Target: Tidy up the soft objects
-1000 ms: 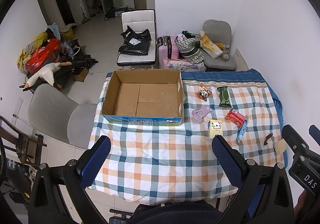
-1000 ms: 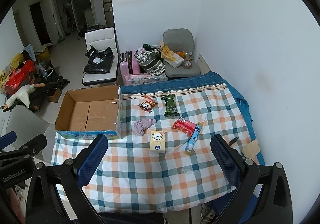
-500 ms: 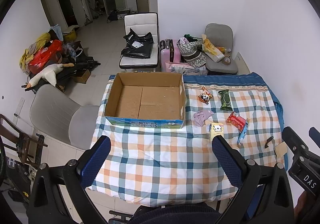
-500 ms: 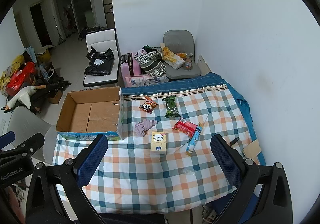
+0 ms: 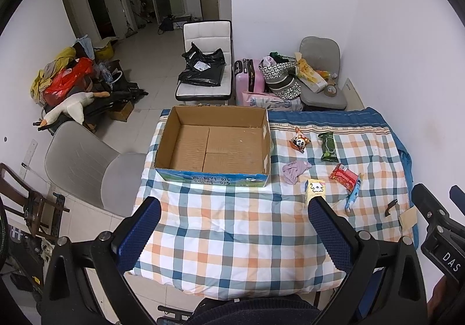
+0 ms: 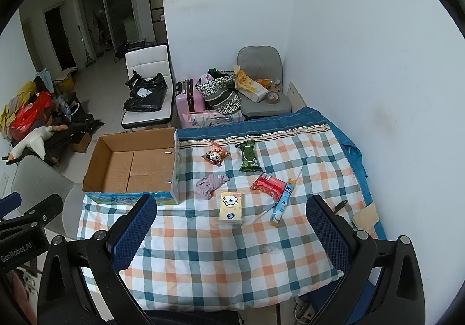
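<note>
Nothing packed: cardboard box (image 6: 136, 165) empty, six soft items at 3 o'clock, left gripper (image 5: 232, 205) and right gripper (image 6: 232, 204) spread wide, holding nothing

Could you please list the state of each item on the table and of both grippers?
cardboard box: open, empty, upright.
purple cloth: crumpled, beside the box, not touching it.
yellow tissue pack: lying flat, face up.
panda snack bag: lying flat.
green packet: lying flat.
red packet: lying flat, touching the blue tube.
left gripper: open, empty.
right gripper: open, empty.
</note>
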### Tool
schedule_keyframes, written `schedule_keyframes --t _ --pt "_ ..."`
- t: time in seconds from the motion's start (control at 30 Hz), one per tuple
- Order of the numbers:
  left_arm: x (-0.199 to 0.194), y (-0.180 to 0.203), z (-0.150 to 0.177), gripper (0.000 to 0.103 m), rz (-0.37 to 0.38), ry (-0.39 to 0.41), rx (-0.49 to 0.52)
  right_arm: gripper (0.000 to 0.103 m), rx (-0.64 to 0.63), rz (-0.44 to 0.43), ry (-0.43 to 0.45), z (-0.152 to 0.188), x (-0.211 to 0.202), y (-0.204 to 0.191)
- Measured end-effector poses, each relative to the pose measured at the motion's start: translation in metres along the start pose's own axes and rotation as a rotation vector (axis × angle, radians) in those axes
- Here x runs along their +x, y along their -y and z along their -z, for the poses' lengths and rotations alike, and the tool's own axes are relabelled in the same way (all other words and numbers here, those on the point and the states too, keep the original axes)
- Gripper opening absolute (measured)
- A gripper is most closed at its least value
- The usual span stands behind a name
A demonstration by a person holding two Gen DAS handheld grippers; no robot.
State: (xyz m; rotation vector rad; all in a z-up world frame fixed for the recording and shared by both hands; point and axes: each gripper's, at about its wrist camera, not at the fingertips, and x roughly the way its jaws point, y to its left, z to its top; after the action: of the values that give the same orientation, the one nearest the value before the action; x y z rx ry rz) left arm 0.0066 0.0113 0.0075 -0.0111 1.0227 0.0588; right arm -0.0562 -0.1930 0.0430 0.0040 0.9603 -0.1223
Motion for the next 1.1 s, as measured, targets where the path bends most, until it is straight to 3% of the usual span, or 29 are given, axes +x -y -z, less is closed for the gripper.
schedule_keyframes --t 0.73,0.9,1.1 --pt "-0.003 -0.002 0.004 0.103 0.001 0.004 -0.006 0.103 0.003 -0.001 0.007 -0.003 -0.004 -0.001" --pt "-0.001 -0.002 0.004 0.103 0.008 -0.004 -0.004 0.103 0.006 -0.010 -0.003 -0.016 -0.007 -0.009" --pt "0.025 0.016 -0.003 0.103 0.038 -0.025 0.006 0.103 0.078 -0.004 -0.061 -0.031 0.030 0.016"
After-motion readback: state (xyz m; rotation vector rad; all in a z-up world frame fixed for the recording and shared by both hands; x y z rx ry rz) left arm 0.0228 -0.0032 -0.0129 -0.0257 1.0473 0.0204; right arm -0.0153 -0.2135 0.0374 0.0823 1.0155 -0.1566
